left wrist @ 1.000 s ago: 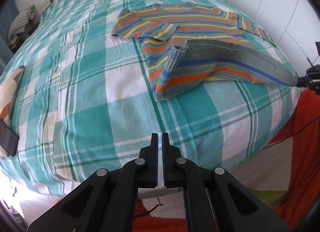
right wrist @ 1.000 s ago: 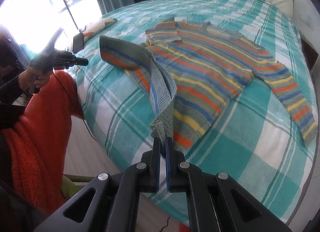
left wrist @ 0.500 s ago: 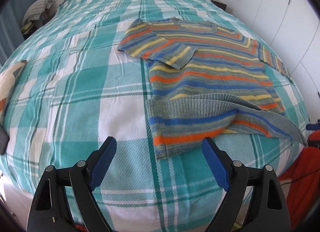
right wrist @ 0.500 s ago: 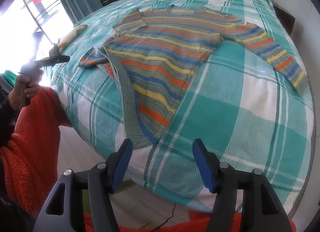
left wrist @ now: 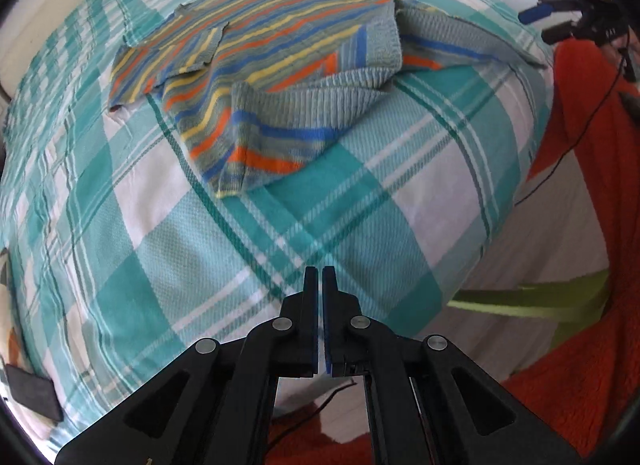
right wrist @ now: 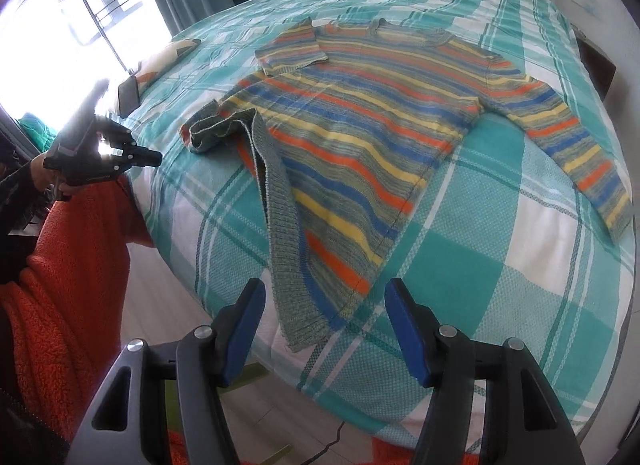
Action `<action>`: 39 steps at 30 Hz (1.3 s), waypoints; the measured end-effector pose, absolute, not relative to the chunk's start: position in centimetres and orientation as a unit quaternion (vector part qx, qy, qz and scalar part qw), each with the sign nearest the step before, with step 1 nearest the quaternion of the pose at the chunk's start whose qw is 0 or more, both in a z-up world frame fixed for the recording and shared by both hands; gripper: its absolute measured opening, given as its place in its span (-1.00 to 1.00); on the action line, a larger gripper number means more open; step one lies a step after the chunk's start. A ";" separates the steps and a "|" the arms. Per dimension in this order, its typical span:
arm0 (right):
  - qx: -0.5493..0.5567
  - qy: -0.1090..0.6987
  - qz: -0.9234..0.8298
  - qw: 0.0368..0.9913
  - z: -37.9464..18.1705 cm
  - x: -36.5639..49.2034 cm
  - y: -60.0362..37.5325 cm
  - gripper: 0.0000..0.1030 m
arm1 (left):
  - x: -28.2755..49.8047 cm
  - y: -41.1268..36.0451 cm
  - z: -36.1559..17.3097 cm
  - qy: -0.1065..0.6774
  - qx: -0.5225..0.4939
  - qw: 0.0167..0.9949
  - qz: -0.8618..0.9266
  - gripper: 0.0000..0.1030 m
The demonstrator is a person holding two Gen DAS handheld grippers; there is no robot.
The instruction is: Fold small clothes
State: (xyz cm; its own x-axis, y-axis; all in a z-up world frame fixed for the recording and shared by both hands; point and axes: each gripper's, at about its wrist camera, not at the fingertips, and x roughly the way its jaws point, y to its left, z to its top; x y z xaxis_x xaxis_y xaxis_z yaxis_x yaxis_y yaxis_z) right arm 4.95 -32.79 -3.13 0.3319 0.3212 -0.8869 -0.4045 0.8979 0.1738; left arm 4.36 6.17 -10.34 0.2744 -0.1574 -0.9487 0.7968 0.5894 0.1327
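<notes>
Teal-and-white checked bedspread (right wrist: 500, 265) covers the bed beneath both my claws. My left claw (left wrist: 321, 285) has just snapped closed and is clenched on nothing, hovering over bare bedspread near the bed's edge. My right claw (right wrist: 325, 329) is released, blue pads apart and holding nothing, poised just short of the hem corner of the knitted sweater striped in orange, yellow, blue and grey (right wrist: 380, 105).

Outward from there, the sweater lies front-up on the bed. One sleeve is folded across the chest, the other stretches out flat, and the bottom hem is turned up unevenly, showing the grey ribbed underside.

I judge the fold is at an early stage. Next, each claw needs a fresh grip on the hem or the spread sleeve.

My person's orange fleece sleeve (right wrist: 68, 277) fills one side. My hand on the left claw is glare-washed, and a dark flat object (right wrist: 129, 95) on the far edge is unclear.
</notes>
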 end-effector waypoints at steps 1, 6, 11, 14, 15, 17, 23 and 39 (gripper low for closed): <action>-0.036 0.539 0.217 0.813 -3.3 4.8 -33.4 0.21 | 3.8 7.3 -10.5 0.516 0.326 0.726 -0.316 -0.93; 0.013 0.564 0.174 0.808 -3.8 4.6 -36.7 0.21 | 5.8 12.9 -8.3 0.562 0.141 0.778 -0.245 -0.27; 0.159 0.579 0.134 0.788 -4.8 5.4 -40.0 0.21 | 8.1 10.4 -8.7 0.560 -0.013 0.802 -0.209 0.45; 0.253 0.589 0.128 0.757 -6.5 5.9 -40.7 0.21 | 10.6 8.3 -8.4 0.531 -0.048 0.826 -0.185 0.45; 0.275 0.586 0.125 0.752 -6.7 6.0 -40.9 0.21 | 11.4 7.5 -8.0 0.515 -0.045 0.835 -0.188 0.45; 0.288 0.579 0.123 0.753 -6.6 6.1 -40.4 0.21 | 13.1 5.2 -7.5 0.498 0.008 0.840 -0.214 0.62; 0.253 0.570 0.132 0.770 -5.8 6.8 -38.4 0.21 | 14.3 -0.2 -11.3 0.551 0.137 0.745 -0.350 -0.89; 0.292 0.613 0.130 0.722 -8.4 6.0 -39.8 0.21 | 10.3 10.8 -11.7 0.605 -0.024 0.757 -0.246 0.62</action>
State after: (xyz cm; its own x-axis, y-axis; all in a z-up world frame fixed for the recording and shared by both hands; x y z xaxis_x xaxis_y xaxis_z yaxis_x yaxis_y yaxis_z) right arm 5.97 -39.76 -8.40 0.2150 0.5463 -0.8095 0.1705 0.7952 0.5819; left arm 10.29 10.83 -11.66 0.1480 -0.4014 -0.9039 0.3428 0.8781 -0.3338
